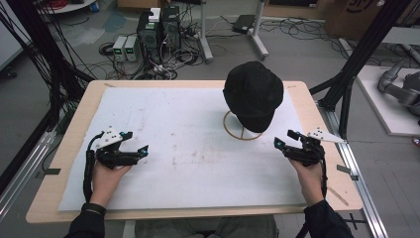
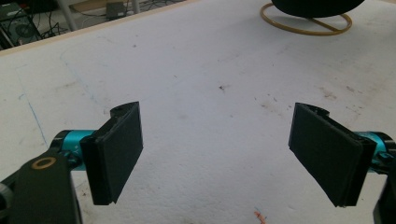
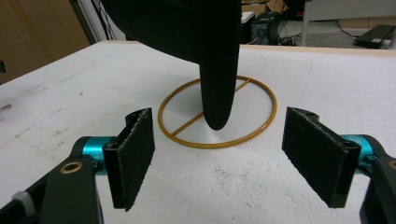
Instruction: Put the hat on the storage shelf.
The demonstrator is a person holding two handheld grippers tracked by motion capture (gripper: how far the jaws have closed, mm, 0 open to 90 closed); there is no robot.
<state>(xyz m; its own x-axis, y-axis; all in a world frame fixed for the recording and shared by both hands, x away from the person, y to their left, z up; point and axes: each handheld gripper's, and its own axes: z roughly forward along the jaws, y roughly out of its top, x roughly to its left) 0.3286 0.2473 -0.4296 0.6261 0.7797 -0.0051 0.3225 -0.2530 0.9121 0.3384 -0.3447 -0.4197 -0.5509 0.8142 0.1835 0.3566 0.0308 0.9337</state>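
Because the black cap (image 1: 253,94) perches on its gold wire stand (image 1: 237,134), brim hanging clear of the white mat (image 1: 188,163), we hold the left gripper (image 1: 137,145) and right gripper (image 1: 286,139) spread wide and empty, presumably ready to approach.

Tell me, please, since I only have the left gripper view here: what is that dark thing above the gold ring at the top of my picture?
Observer: It is a black cap sitting on a gold wire stand with a ring base.
Operator: Thank you. Where is the other gripper?
Observer: The right gripper is low over the white mat beside the stand, jaws apart, holding nothing.
Operator: Is it pointed at the cap?
Observer: Yes; in the right gripper view the cap's brim hangs down over the ring, straight ahead between the jaws.
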